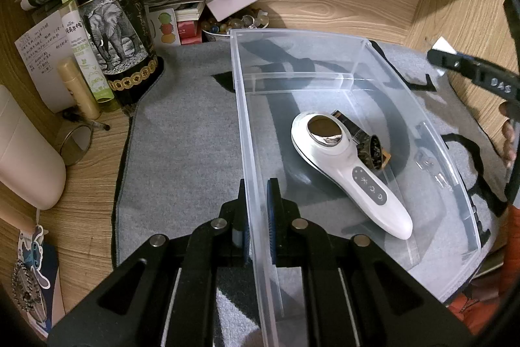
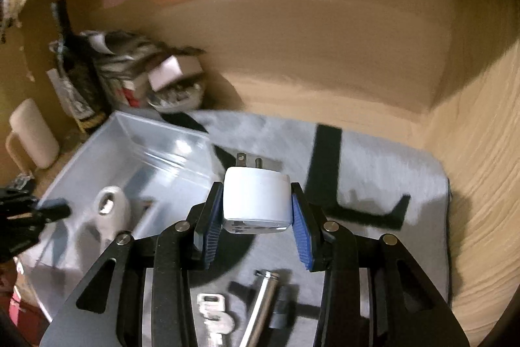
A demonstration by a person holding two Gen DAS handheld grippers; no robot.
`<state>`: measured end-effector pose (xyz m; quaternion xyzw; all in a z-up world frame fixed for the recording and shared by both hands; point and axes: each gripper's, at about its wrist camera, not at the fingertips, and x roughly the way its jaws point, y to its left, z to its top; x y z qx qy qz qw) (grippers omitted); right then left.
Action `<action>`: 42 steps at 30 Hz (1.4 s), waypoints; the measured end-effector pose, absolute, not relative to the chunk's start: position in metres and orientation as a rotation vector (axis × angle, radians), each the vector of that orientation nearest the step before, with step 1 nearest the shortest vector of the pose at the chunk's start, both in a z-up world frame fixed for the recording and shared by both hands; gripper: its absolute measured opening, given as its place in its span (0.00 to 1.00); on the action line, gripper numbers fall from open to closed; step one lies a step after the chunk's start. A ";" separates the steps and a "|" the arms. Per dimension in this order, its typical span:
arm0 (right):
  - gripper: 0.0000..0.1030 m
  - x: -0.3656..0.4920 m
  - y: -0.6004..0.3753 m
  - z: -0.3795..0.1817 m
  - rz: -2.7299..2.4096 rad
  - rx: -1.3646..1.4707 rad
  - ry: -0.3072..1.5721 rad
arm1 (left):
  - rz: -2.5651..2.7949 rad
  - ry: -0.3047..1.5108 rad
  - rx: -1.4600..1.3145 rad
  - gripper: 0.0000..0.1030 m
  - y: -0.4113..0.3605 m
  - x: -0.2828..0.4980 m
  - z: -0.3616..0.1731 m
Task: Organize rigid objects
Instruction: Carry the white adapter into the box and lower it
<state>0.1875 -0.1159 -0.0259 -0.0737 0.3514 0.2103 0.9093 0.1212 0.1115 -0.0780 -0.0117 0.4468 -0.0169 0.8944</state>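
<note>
The left gripper (image 1: pixel 258 210) points steeply down, jaws clamped on the clear plastic bin's wall (image 1: pixel 250 152); the right gripper (image 2: pixel 256 210) squeezes a white plug adapter (image 2: pixel 256 200).

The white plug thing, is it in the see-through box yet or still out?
Out. The right hand-held gripper holds the white plug adapter above the grey mat, beside the clear box, not inside it.
</note>
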 end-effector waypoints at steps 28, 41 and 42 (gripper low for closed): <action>0.35 0.166 -0.005 -0.060 0.677 -0.377 0.794 | -0.036 0.926 -0.026 0.08 0.111 0.121 -0.078; 0.35 0.169 0.002 -0.066 0.680 -0.409 0.818 | -0.039 0.927 -0.024 0.08 0.113 0.123 -0.079; 0.35 0.169 0.001 -0.066 0.679 -0.408 0.817 | -0.039 0.926 -0.024 0.08 0.113 0.123 -0.079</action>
